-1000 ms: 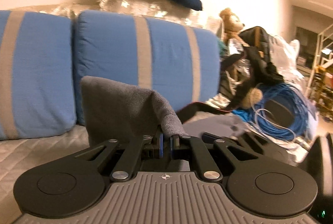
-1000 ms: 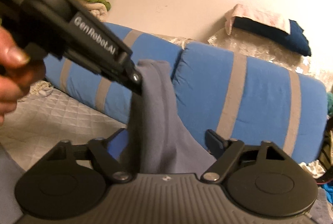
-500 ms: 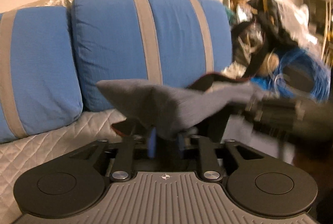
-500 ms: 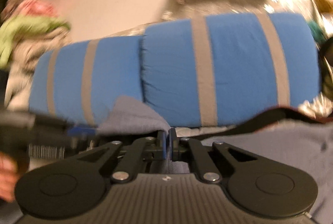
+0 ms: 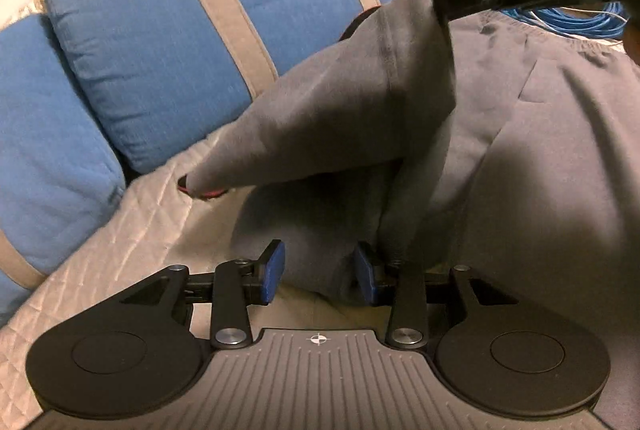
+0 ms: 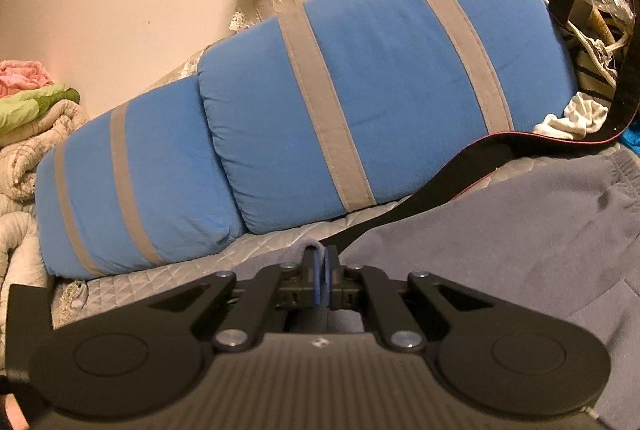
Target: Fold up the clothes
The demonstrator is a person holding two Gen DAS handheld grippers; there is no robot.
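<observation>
left wrist: low, close, facing cushions [image 5: 180, 42] | right wrist: similar, perhaps higher | shared: cushions

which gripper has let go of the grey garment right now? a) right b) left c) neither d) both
b: the left gripper stands open, its blue pads apart with the grey garment lying loose between them, while the right gripper is shut on a fold of that cloth.

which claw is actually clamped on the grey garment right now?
The right claw: its blue pads are shut on a fold of the grey garment. The left claw stands open, fabric loose between its pads.
</observation>
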